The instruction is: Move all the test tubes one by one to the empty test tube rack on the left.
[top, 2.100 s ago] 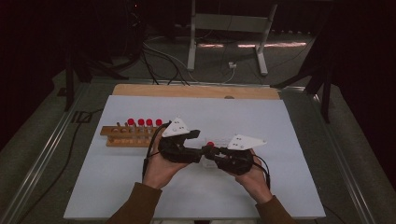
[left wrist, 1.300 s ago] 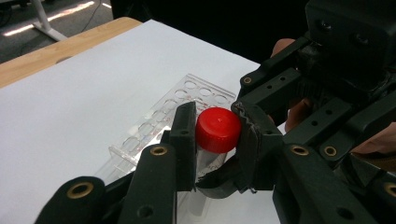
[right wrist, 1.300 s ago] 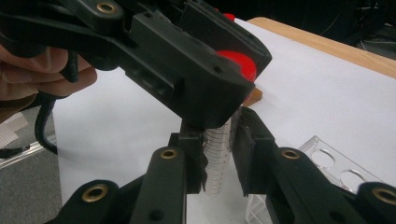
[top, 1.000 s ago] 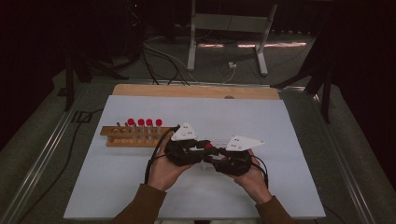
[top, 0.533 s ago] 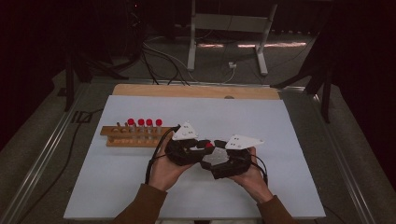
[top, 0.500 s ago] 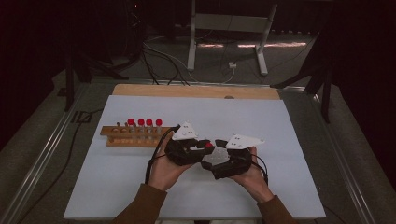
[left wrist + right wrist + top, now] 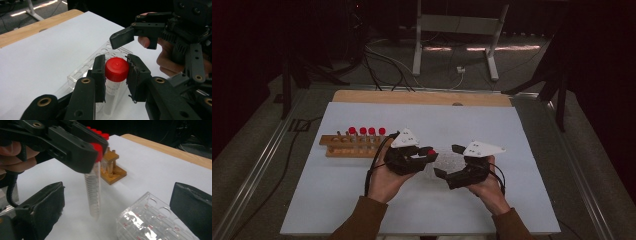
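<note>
- High view: A tube (image 7: 430, 152) with a red cap is held by the left gripper (image 7: 424, 157) over the white sheet (image 7: 512, 130). The right gripper (image 7: 449, 160) is kept just beside it, and its jaws have just been opened wide. A clear rack (image 7: 447, 162) is seen between the two grippers. A wooden rack (image 7: 344, 145) with red-capped tubes (image 7: 367, 131) is set to the left.
- Left gripper view: The red cap (image 7: 116, 69) is squeezed tight between both jaws, above the clear rack (image 7: 82, 72).
- Right gripper view: The tube (image 7: 93, 192) is hung upright, just beside the clear rack (image 7: 150, 220). Nothing is gripped by the spread jaws.
</note>
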The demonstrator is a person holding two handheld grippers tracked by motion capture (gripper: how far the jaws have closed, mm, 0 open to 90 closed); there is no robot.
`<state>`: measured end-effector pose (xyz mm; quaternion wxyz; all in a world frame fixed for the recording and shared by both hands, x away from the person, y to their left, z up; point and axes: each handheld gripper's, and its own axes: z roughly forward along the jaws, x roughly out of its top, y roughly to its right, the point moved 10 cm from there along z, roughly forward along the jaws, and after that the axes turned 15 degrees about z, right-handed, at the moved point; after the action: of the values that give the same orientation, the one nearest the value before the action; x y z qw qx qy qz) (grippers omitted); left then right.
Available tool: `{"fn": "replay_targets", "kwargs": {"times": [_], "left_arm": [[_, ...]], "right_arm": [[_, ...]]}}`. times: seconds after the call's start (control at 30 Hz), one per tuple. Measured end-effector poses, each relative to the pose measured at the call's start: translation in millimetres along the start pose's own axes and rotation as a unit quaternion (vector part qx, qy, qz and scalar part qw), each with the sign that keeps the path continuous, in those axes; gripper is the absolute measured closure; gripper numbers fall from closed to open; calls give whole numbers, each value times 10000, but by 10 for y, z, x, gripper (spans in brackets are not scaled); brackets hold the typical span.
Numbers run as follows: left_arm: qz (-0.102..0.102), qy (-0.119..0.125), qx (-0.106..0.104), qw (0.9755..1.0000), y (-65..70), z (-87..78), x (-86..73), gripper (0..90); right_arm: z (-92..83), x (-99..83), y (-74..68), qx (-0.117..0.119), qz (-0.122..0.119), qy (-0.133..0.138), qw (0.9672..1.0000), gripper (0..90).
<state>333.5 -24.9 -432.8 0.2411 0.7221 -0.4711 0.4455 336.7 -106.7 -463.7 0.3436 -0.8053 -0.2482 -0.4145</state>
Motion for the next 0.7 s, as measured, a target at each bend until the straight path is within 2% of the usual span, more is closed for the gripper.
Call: {"fn": "replay_targets", "kwargs": {"times": [0.7], "left_arm": [[-149, 109, 453, 9988, -294, -284, -27, 712]], "right_arm": [[-146, 90, 144, -61, 155, 210, 9996, 0]]}}
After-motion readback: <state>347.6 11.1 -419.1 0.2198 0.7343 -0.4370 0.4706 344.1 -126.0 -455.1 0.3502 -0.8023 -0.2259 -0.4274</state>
